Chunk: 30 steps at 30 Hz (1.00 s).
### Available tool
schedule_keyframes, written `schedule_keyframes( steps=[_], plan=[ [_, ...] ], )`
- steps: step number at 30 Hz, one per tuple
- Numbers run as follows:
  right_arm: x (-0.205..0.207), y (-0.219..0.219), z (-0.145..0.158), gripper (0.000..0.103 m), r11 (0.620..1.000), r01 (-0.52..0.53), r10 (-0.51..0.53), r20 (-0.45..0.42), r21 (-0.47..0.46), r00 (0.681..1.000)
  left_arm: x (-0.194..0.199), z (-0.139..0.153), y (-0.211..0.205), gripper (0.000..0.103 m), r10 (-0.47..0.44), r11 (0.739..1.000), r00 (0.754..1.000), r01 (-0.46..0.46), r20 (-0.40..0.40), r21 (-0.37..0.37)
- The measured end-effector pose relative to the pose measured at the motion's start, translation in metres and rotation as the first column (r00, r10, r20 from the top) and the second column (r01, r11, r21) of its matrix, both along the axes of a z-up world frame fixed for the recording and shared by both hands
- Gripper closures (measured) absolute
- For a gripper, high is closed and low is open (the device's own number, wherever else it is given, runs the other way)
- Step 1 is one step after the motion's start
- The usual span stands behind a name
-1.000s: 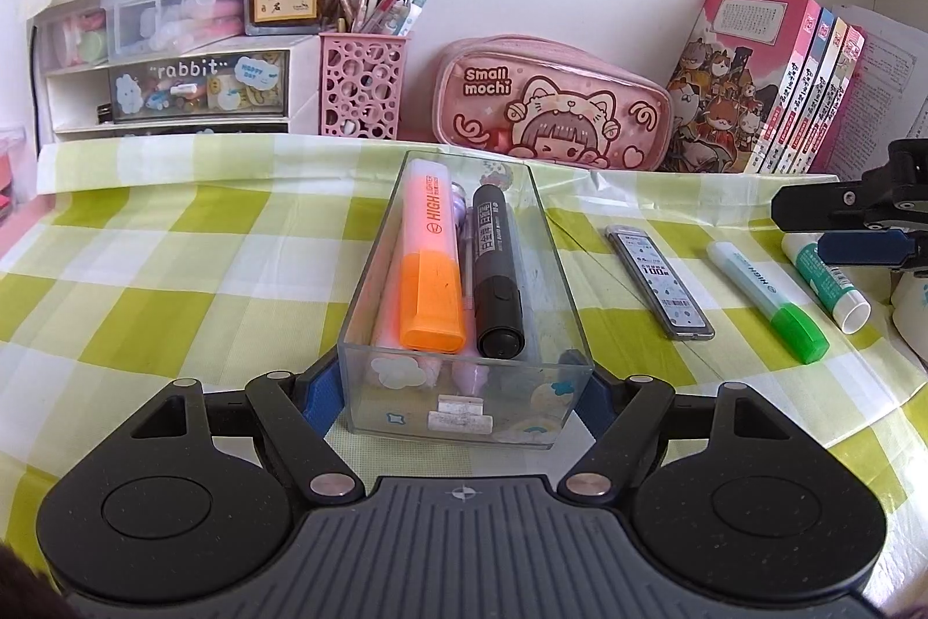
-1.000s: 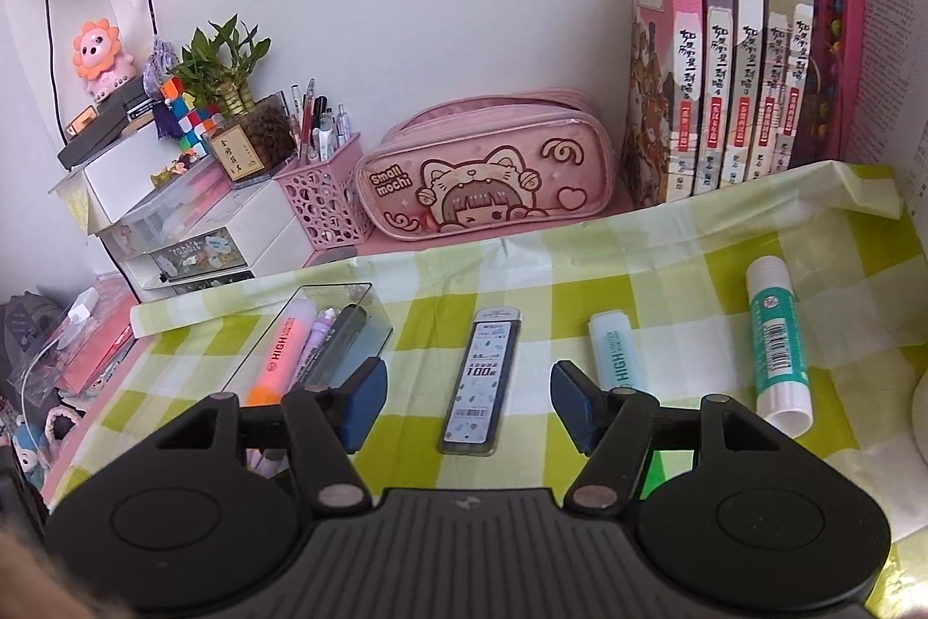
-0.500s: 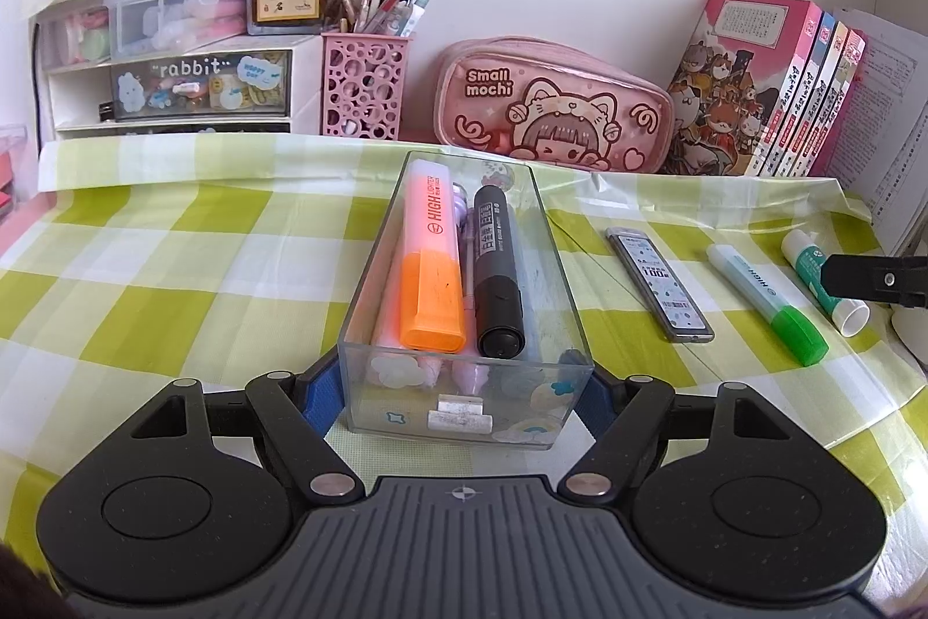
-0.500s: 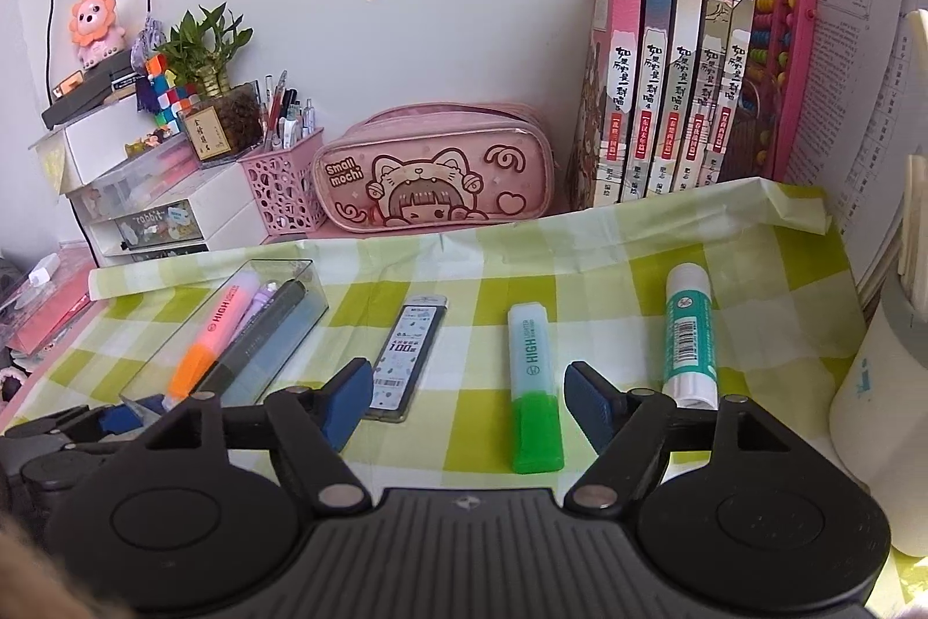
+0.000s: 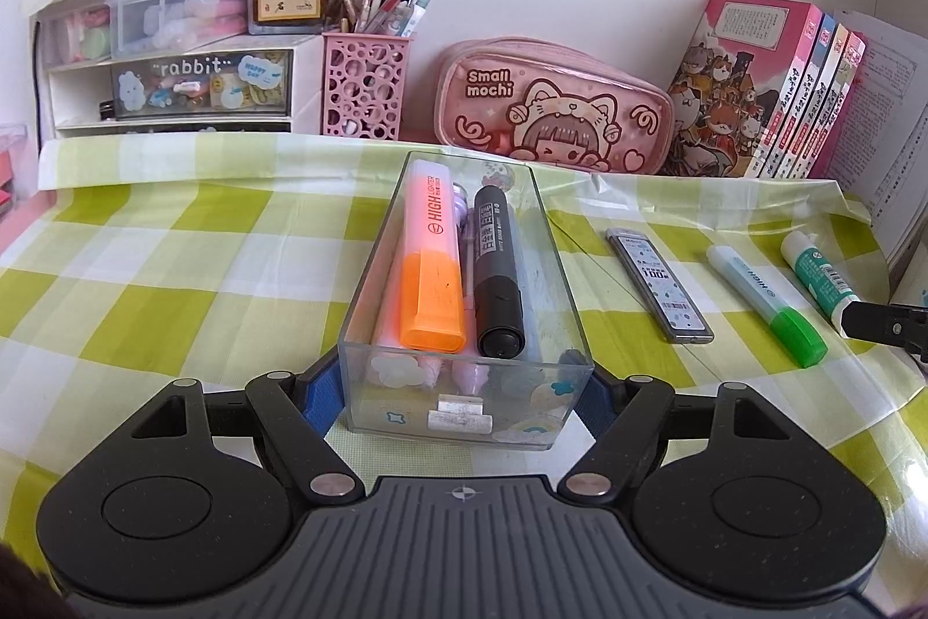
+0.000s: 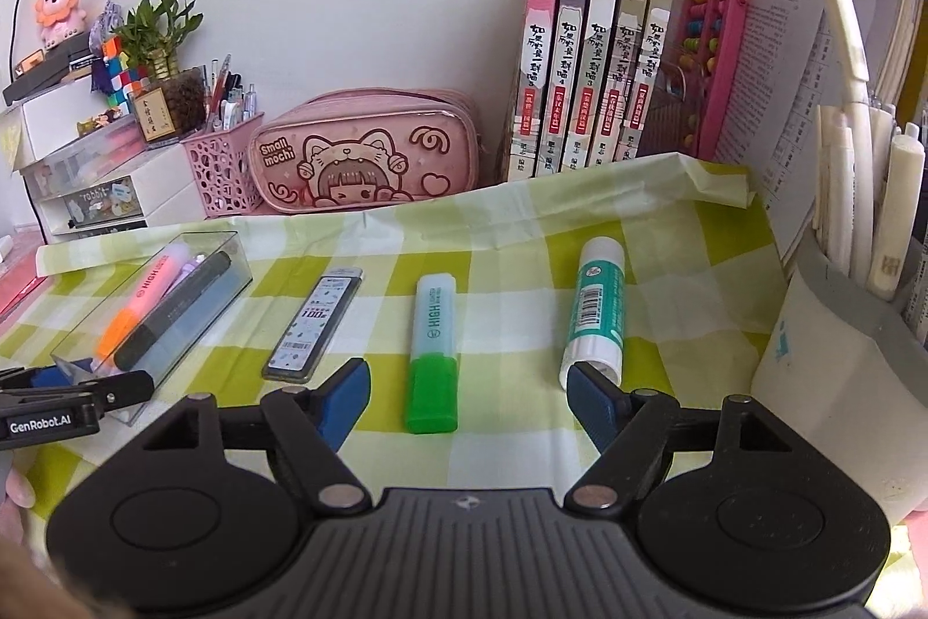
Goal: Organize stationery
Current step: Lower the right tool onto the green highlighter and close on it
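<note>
While the green highlighter (image 6: pixel 434 340) lies on the checked cloth of the desk (image 6: pixel 667 271), cap toward you, it sits between the lead refill case (image 6: pixel 313 323) on its left and the glue stick (image 6: pixel 597 306) on its right, and your right tongs (image 6: pixel 468 401) hang released just above its near end, with the cap between the spread blue pads but untouched. Your left tongs (image 5: pixel 464 401) are clenched on the near end of the clear tray (image 5: pixel 557 271), where the orange highlighter (image 5: pixel 432 265) and black marker (image 5: pixel 496 271) already lie. The likely trouble is closeness: your right-hand pad (image 6: pixel 591 401) stands just beside the glue stick's white end, so a skewed descent could nudge it rolling. Closing only on the cap's tip could let the highlighter pivot or slip, and the slick cloth may bunch if you press down.
</note>
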State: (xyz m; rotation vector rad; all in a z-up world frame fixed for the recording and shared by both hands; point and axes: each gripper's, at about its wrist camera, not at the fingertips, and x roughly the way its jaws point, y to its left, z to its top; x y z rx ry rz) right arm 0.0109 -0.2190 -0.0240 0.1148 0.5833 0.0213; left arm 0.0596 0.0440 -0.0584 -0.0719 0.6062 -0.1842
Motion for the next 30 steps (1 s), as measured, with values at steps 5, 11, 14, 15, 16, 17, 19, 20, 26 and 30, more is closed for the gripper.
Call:
schedule_keyframes(
  steps=[5,11,14,15,16,17,19,20,26,30],
  plan=[
    [0.002,0.011,-0.006,0.027,0.996,-0.081,0.082,0.017,-0.033,0.996,0.000,0.000,0.000,0.027,0.000,1.000,1.000,0.000,0.000,0.000],
    [0.017,0.027,-0.023,0.042,0.989,-0.123,0.120,-0.038,-0.079,0.992,0.000,0.000,0.000,0.027,0.000,1.000,1.000,0.000,0.000,0.000],
    [0.023,0.030,-0.029,0.052,0.988,-0.115,0.111,-0.051,-0.103,0.993,0.000,0.000,0.000,0.027,0.000,1.000,1.000,0.000,0.000,0.000],
    [0.023,0.030,-0.030,0.052,0.988,-0.114,0.110,-0.046,-0.106,0.993,0.000,0.000,0.000,0.027,0.000,1.000,1.000,0.000,0.000,0.000],
    [0.023,0.030,-0.030,0.052,0.987,-0.116,0.111,-0.047,-0.109,0.993,0.000,0.000,0.000,0.027,0.000,1.000,1.000,0.000,0.000,0.000],
    [0.023,0.030,-0.029,0.052,0.987,-0.119,0.114,-0.049,-0.111,0.992,0.000,0.000,0.000,0.027,0.000,1.000,1.000,0.000,0.000,-0.001],
    [0.022,0.030,-0.028,0.052,0.986,-0.124,0.118,-0.056,-0.115,0.991,0.000,0.000,0.000,0.027,0.000,1.000,1.000,0.000,0.000,0.000],
    [0.021,0.030,-0.027,0.052,0.986,-0.125,0.119,-0.061,-0.114,0.991,0.000,0.000,0.000,0.027,0.000,1.000,1.000,0.000,0.000,-0.001],
    [0.012,0.033,-0.021,0.052,0.985,-0.148,0.137,-0.115,-0.093,0.984,0.000,0.000,0.000,0.027,0.000,1.000,1.000,0.000,0.000,0.000],
    [0.006,0.037,-0.017,0.052,0.978,-0.192,0.179,-0.153,-0.077,0.972,0.000,0.000,0.000,0.027,0.000,1.000,1.000,0.000,0.000,0.000]
  ],
)
